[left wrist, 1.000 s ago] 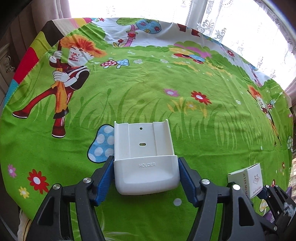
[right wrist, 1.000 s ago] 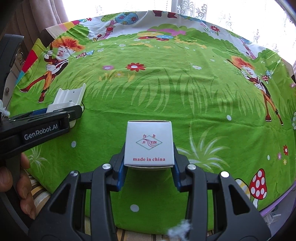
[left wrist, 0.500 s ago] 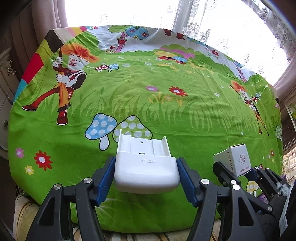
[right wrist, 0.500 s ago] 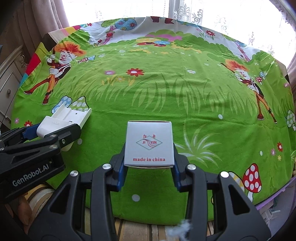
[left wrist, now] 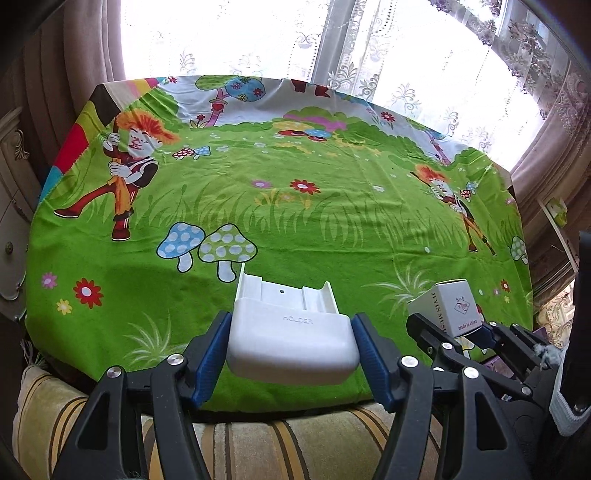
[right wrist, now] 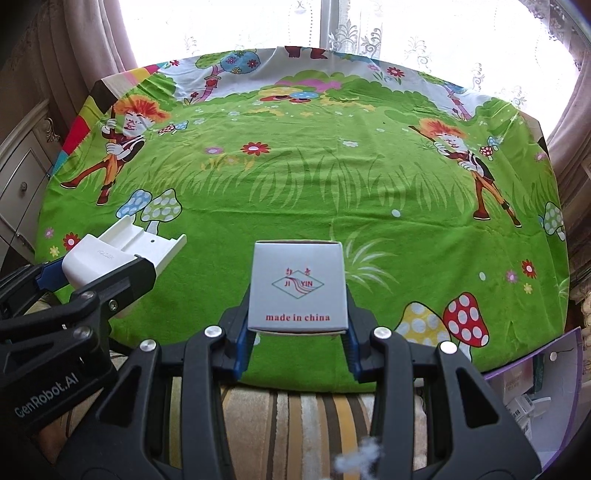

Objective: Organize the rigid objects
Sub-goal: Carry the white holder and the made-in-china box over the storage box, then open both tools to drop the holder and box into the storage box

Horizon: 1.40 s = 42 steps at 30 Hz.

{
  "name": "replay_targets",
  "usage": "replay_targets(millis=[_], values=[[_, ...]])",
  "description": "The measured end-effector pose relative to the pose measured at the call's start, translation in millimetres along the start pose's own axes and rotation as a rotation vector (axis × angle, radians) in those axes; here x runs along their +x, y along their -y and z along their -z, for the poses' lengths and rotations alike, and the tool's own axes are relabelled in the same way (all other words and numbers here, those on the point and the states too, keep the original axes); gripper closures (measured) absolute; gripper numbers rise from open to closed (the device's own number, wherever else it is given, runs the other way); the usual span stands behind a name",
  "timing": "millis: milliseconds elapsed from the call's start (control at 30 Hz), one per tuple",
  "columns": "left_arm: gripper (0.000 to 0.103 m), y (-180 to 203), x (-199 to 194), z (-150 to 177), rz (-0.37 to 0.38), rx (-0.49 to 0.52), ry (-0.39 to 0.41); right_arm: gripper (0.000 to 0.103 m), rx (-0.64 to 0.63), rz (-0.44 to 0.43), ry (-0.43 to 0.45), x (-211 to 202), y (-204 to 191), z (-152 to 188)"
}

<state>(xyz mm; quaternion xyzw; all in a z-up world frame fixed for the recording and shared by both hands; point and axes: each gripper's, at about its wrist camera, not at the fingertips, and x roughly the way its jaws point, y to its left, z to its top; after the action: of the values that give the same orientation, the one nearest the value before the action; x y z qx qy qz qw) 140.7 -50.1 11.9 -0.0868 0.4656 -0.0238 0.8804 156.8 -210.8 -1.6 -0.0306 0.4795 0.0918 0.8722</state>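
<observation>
Holder is clamped in the left tongs; the box in the right tongs. Both hang above the table's 6 o'clock edge, neither yet placed.

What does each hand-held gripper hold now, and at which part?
The left hand-held gripper clamps the white holder by its two sides; the right hand-held gripper clamps the small white box by its lower sides.

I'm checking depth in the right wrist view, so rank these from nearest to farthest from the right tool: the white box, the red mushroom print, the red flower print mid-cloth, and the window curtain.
1. White box: clamped in the right tool.
2. Red mushroom print: near cloth edge, to the right.
3. Red flower print: mid-cloth, up and left.
4. Window curtain: beyond the table's far edge.
</observation>
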Motion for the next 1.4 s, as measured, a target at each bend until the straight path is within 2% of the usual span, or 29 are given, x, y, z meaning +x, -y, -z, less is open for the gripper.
replay_targets(millis=[300, 567, 733, 1133, 1400], values=[[0.037, 20.9, -22.6, 16.8, 0.103, 0.008, 0.02, 0.059, 0.048, 0.002, 0.009, -33.9, 31.9, 24.7], [0.037, 57.7, -34.8, 33.3, 0.173, 0.07, 0.009, 0.059, 0.111, 0.02, 0.008, -63.8, 75.6, 57.5], [0.037, 84.9, -41.0, 44.4, 0.219, 0.12, -0.005, 0.059, 0.153, 0.062, 0.007, -84.1, 109.2, 80.6], [0.037, 167.9, -51.0, 86.6, 0.38, 0.298, -0.102, 0.059, 0.296, 0.183, -0.017, -121.2, 193.9, 137.1], [0.037, 217.5, -57.7, 116.0, 0.474, 0.415, -0.166, 0.058, 0.373, 0.234, -0.013, -144.6, 230.1, 172.4]])
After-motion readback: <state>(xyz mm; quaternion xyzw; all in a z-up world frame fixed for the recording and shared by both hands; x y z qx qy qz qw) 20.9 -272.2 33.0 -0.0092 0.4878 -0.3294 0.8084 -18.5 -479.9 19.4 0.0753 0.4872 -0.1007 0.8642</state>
